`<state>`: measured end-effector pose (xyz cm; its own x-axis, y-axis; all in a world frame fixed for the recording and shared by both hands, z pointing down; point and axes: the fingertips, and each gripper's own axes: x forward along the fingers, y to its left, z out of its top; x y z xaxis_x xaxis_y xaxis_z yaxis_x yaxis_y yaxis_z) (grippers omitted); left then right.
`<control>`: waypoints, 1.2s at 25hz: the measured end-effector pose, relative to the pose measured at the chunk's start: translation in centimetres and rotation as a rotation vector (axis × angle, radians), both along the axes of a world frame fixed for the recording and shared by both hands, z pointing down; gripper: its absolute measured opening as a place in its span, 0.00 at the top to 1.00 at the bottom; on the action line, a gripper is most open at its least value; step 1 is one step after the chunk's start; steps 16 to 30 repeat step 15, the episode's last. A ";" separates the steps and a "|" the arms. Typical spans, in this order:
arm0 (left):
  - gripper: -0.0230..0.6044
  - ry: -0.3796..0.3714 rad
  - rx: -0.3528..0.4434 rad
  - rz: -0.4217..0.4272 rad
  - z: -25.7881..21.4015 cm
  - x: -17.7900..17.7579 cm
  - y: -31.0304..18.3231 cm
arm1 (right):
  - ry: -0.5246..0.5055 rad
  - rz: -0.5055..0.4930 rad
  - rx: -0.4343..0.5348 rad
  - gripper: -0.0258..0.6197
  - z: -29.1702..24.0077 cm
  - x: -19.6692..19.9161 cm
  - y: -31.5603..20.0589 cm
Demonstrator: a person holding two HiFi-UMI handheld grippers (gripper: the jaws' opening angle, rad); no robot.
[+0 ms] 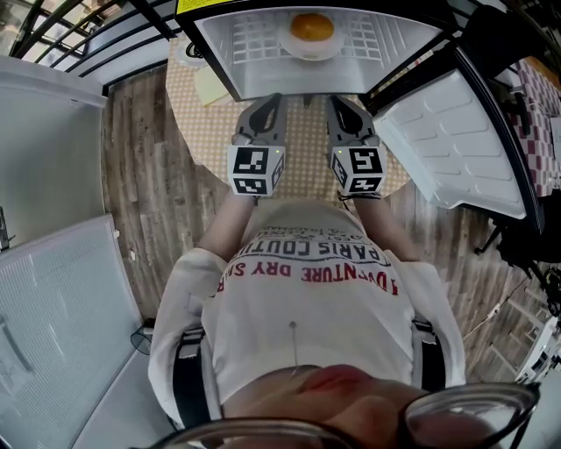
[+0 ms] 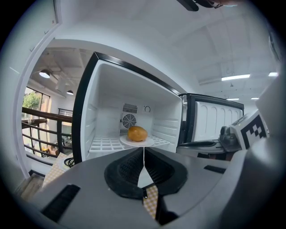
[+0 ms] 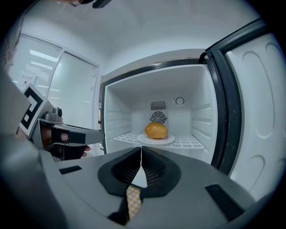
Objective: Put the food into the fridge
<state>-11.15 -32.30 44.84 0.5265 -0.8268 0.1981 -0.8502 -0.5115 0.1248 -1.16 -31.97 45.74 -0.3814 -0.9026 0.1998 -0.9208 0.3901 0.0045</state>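
Two empty grippers, jaws together: left gripper [image 1: 278, 99] and right gripper [image 1: 332, 100]. Top centre, one smooth yellow-orange fruit [image 1: 311, 26] on one white plate [image 1: 308, 53].

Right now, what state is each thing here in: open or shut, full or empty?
Fridge: open, holding one plate.
Door: swung wide open.
Plate: flat on the wire shelf, carrying the food.
Food: whole, on the plate, inside the fridge.
Left gripper: jaws shut, empty.
Right gripper: jaws shut, empty.
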 end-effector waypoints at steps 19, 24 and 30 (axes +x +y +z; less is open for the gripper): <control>0.92 0.001 0.004 -0.009 0.1 0.1 -0.4 | -0.009 0.000 -0.004 0.92 0.3 -0.4 -0.3; 0.92 0.001 0.004 -0.009 0.1 0.1 -0.4 | -0.009 0.000 -0.004 0.92 0.3 -0.4 -0.3; 0.92 0.001 0.004 -0.009 0.1 0.1 -0.4 | -0.009 0.000 -0.004 0.92 0.3 -0.4 -0.3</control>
